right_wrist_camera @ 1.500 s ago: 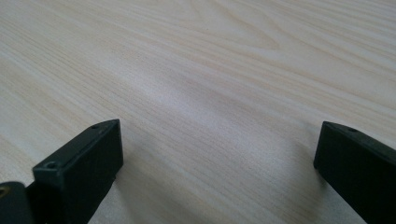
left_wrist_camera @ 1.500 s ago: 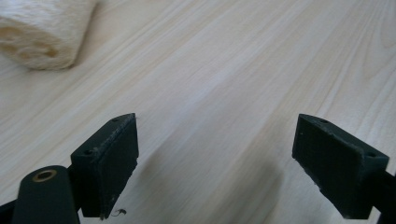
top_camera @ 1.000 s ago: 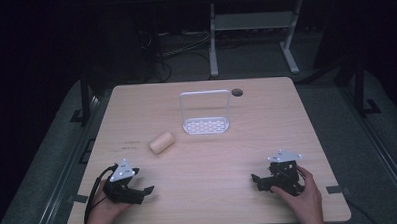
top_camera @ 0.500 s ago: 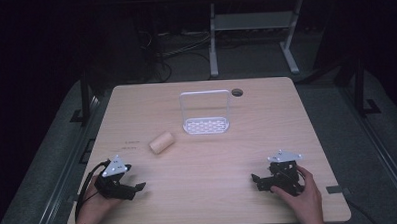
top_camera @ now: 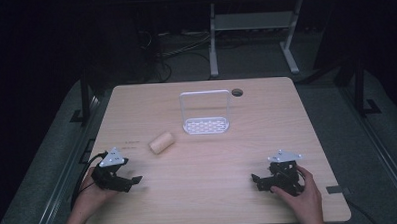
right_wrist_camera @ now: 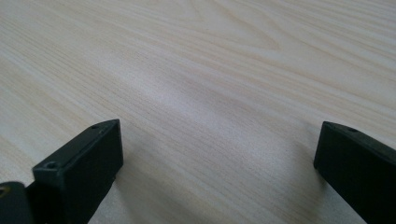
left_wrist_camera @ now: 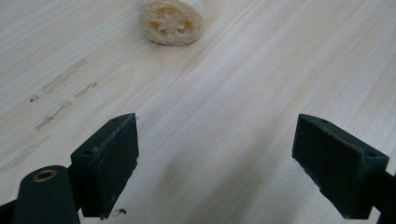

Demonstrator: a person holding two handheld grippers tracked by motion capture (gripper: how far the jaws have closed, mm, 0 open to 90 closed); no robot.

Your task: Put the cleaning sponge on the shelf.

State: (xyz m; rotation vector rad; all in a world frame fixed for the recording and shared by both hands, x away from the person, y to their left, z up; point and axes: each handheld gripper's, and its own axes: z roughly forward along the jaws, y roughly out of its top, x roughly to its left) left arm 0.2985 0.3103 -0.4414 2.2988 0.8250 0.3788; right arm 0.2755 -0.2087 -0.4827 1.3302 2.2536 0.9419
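The table (top_camera: 209, 191) was a light wood-grain top with a small dark hole (top_camera: 237, 92) near its far edge. Around it the room was dim: grey floor, cables and a white frame (top_camera: 253, 25) beyond the far side.

A white rack (top_camera: 205, 113) with a perforated base and an upright wire loop stood at the far centre. A loofah (top_camera: 161, 142), a short pale cylinder, lay on its side to the left of the rack and nearer the person, apart from it. Nothing stood between the loofah and the left gripper.

The left gripper (top_camera: 134, 180) was held low over the near left of the table, jaws spread wide with nothing between them. The right gripper (top_camera: 255, 180) was held low at the near right, jaws likewise spread and empty, well apart from the rack and the loofah.

The left gripper view showed the loofah's holed end face (left_wrist_camera: 172, 21) ahead of the jaws, and faint grey marks (left_wrist_camera: 63, 77) on the wood; the high view showed only the loofah's side. The right gripper view showed bare grain between its jaws.
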